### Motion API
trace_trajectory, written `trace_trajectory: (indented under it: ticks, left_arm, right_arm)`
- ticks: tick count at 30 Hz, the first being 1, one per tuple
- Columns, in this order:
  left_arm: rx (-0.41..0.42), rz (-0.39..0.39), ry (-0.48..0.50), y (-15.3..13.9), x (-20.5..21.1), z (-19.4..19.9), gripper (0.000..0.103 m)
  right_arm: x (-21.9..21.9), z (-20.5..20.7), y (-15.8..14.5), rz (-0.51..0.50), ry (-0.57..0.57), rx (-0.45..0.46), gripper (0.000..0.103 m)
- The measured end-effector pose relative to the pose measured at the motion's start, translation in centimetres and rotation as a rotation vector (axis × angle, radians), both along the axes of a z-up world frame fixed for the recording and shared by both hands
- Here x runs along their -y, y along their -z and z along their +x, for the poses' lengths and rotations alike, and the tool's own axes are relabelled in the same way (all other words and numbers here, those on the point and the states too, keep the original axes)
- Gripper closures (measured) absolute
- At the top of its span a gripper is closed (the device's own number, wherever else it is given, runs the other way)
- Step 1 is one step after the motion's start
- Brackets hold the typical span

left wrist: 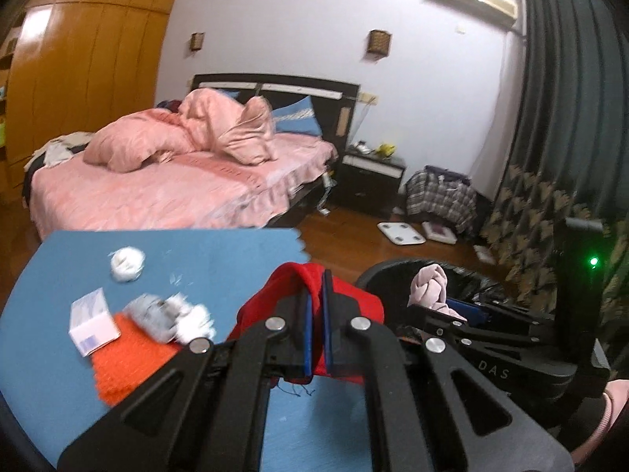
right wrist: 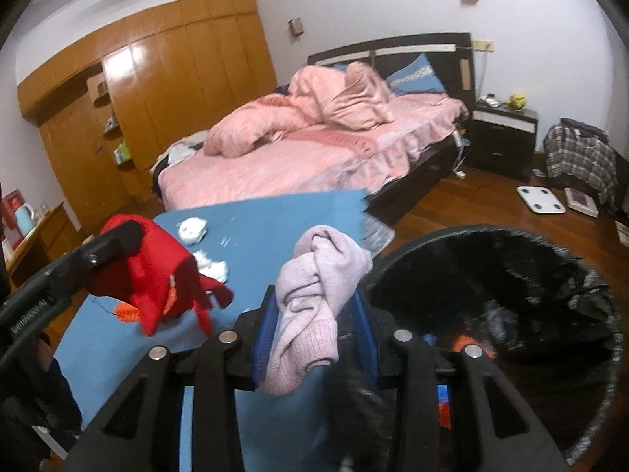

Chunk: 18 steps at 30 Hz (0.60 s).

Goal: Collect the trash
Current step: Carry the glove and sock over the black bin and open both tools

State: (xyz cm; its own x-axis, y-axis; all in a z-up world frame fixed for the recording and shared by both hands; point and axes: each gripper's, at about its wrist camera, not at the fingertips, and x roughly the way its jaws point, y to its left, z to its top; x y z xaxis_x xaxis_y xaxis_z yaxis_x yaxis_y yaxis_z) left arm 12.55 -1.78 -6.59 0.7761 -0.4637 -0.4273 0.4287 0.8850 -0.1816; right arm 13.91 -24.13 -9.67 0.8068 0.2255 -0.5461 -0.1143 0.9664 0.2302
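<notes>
blue table (left wrist: 55, 275), tissue wads (left wrist: 126, 264), white box (left wrist: 92, 321), orange cloth (left wrist: 129, 365)

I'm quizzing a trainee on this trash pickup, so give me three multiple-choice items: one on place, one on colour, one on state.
1. Where is the bin?
A. right of the mat
B. on the bed
C. behind the wardrobe

2. What colour is the cloth in the left gripper?
A. green
B. red
C. white

3. The right gripper is:
A. empty
B. lying on the floor
C. shut on a pink cloth

Key: 1 A, the bin stands past the mat's right edge. 2 B, red cloth sits between the pads. 3 C, pink cloth hangs from its jaws.
</notes>
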Motion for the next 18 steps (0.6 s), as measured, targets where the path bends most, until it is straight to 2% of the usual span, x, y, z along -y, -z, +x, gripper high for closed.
trace_trajectory:
  ticks: [8, 12, 18]
  left_arm:
    - [0.044, -0.016, 0.136, -2.1, 6.1, -0.1, 0.1]
    - [0.05, -0.014, 0.203, -2.1, 9.8, 0.2, 0.1]
    - [0.012, -0.009, 0.294, -0.9, 14.9, 0.9, 0.1]
  right_arm:
    - [6.6, -2.3, -2.3, -0.025, 0.129, 0.051, 0.066]
    - [9.4, -2.9, -2.6, -0.04, 0.18, 0.056, 0.066]
    - [13.3, -3.9, -1.7, -0.048, 0.253, 0.037, 0.066]
